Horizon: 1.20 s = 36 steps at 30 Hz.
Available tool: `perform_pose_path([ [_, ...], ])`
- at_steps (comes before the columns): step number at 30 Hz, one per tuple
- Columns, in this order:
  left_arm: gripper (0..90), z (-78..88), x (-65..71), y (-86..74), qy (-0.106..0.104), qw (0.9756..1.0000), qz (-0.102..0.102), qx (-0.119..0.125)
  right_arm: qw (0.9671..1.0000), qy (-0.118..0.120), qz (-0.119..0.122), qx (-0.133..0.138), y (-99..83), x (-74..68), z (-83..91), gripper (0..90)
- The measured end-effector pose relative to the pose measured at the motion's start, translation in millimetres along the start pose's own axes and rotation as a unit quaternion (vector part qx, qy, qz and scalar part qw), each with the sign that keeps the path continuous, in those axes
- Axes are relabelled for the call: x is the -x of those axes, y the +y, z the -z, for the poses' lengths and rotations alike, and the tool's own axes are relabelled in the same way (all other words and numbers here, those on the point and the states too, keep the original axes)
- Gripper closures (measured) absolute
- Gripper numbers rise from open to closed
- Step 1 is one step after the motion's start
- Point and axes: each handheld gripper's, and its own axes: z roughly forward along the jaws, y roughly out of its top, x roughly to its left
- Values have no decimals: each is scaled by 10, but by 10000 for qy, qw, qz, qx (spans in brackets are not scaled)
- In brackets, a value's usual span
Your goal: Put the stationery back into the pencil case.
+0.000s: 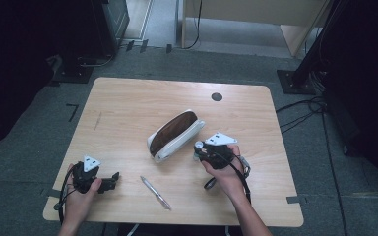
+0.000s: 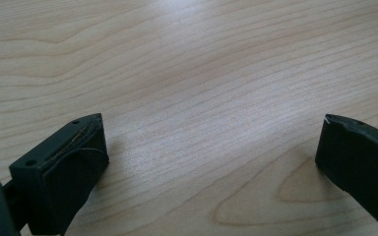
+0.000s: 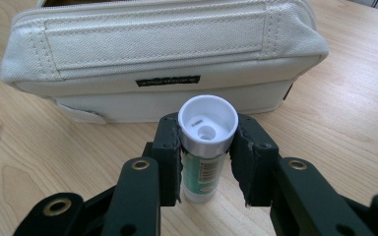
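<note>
1. Glue stick (image 3: 204, 147), a small white and green tube, stands upright on the wooden table (image 1: 128, 98), at lower centre of the right gripper view, pinched between the two black jaws of the right gripper (image 3: 205, 162)
2. Its long axis runs straight up and down; the end facing up is a white cup-shaped turning knob, and a barcode label shows on the side
3. In the high view the right gripper (image 1: 203, 149) sits right of centre, just beside the lower right side of a cream pencil case (image 1: 174, 136), and the tube shows as a small pale cylinder at its tip
4. Pencil case lies on a diagonal in the middle of the frame, its dark opening facing up, so it looks unzipped and ready
5. Left gripper (image 1: 112, 180) rests at the lower left of the high view with its jaws spread wide over bare wood, holding nothing
6. Silver pen (image 1: 155, 192) lies loose at lower centre, between the two hands
7. Judged from this, the grasp on the tube is made; lifting it into the case is left, and the pen likely follows
</note>
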Motion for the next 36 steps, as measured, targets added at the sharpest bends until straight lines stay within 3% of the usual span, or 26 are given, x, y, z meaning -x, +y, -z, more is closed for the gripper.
perform_pose_path([
  [10,0,0,0,0,0,10000,-1,1,9996,199,-82,161,74,16,107,664],
  [26,0,0,2,0,-12,10000,2,2,9968,389,187,668,378,-122,508,664],
  [36,0,1,2,0,-13,10000,-7,-6,9939,559,308,896,558,-199,637,664],
])
